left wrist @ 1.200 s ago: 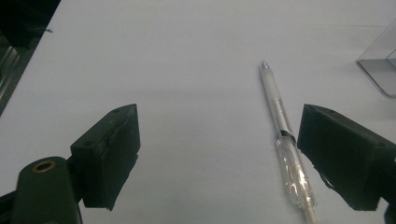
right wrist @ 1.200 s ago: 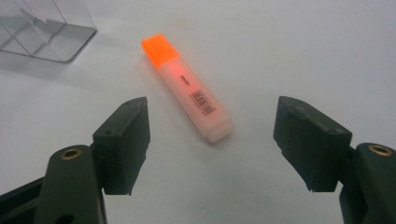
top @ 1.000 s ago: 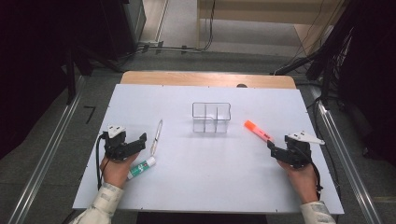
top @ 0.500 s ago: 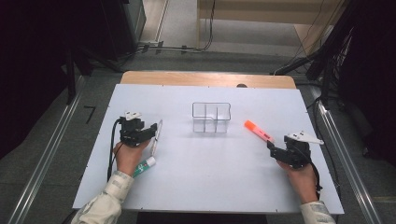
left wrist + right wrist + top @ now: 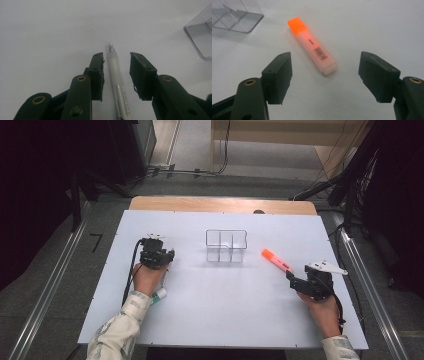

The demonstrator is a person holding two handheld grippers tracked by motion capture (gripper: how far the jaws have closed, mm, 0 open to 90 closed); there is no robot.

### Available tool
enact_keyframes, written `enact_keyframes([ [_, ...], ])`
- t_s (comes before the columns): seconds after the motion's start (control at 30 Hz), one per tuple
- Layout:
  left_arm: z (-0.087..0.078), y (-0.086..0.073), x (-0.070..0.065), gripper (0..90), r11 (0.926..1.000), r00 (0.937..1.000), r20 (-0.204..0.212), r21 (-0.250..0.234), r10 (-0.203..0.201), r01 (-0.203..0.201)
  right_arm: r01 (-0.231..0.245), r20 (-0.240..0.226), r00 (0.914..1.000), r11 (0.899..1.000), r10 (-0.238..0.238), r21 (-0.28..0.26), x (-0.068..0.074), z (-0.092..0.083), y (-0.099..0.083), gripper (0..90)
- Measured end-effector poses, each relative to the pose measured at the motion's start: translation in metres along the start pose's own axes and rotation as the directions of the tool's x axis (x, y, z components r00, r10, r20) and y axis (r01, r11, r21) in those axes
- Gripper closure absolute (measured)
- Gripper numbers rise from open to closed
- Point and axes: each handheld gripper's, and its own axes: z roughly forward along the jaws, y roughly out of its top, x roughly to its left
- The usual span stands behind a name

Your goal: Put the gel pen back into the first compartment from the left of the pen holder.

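Observation:
A clear-barrelled pen [image 5: 117, 75] lies on the white table [image 5: 225, 315], its tip pointing away. My left gripper [image 5: 117, 55] straddles it. The jaws have just been closing and stand a little apart from the barrel on each side, so the pads do not press on it. In the high view my left gripper [image 5: 166, 257] sits at the table's left, covering the pen. An orange highlighter [image 5: 312, 46] lies just ahead of my right gripper [image 5: 325, 57], whose jaws are wide open with nothing between them. The high view has the highlighter [image 5: 276, 260] and my right gripper [image 5: 294, 278] at the right.
A clear plastic organizer [image 5: 226, 245] with compartments stands mid-table, seen also as a corner [image 5: 201, 37] and at top left [image 5: 234, 15]. A small white tube with a green cap [image 5: 159, 295] lies by the left wrist. Dark floor and cables surround the table.
My left gripper has moved away from the person and over the pen, and its jaws have narrowed around it. The white-and-green tube stays behind by the wrist. The right gripper has kept still.

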Motion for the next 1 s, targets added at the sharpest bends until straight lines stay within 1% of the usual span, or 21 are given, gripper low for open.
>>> enact_keyframes([
  [0.17,0.006,0.001,-0.002,66.0,0.9998,1.0000,-0.002,0.020,-0.001,0.001,-0.002,-0.003,1.0000,1.000,0.002,-0.002,0.001,0.000,0.000,25.7],
  [0.23,0.007,0.001,-0.002,67.3,0.9997,0.9999,-0.009,0.024,0.007,-0.007,0.002,-0.002,1.0000,1.000,-0.002,-0.003,0.000,0.000,0.000,25.6],
  [0.27,0.008,0.001,-0.002,67.6,0.9997,1.0000,-0.005,0.024,0.005,-0.005,0.000,-0.001,1.0000,1.000,0.000,-0.001,0.000,0.000,0.000,25.7],
  [0.37,0.010,0.002,-0.003,70.7,0.9996,0.9999,-0.011,0.029,0.003,-0.002,-0.004,-0.002,1.0000,1.000,0.004,0.003,0.000,0.000,0.000,25.7],
  [0.43,0.011,0.003,-0.004,71.0,0.9996,1.0000,-0.007,0.029,0.001,-0.001,-0.004,-0.003,1.0000,1.000,0.004,0.002,0.000,0.000,0.000,25.7],
  [0.53,0.012,0.004,-0.006,71.8,0.9994,0.9998,-0.014,0.033,0.013,-0.012,-0.004,-0.002,1.0000,1.000,0.004,0.005,0.000,0.000,0.000,25.7],
  [0.57,0.012,0.004,-0.007,71.8,0.9995,0.9998,-0.014,0.031,0.011,-0.011,-0.005,-0.002,1.0000,1.000,0.005,0.005,0.000,0.000,0.000,25.7],
  [0.7,0.013,0.004,-0.006,73.3,0.9996,0.9997,-0.024,0.028,0.007,-0.006,-0.001,-0.002,1.0000,1.000,0.001,0.001,0.000,0.000,0.000,25.7],
  [0.9,0.018,0.003,-0.005,75.3,0.9985,0.9993,-0.035,0.053,0.013,-0.011,-0.004,-0.004,1.0000,1.000,0.004,0.005,0.000,0.000,0.000,25.7],
  [1.0,0.018,0.003,-0.007,76.8,0.9986,0.9986,-0.049,0.051,0.019,-0.016,-0.004,-0.002,1.0000,1.000,0.004,0.003,0.000,0.000,0.000,25.7],
])
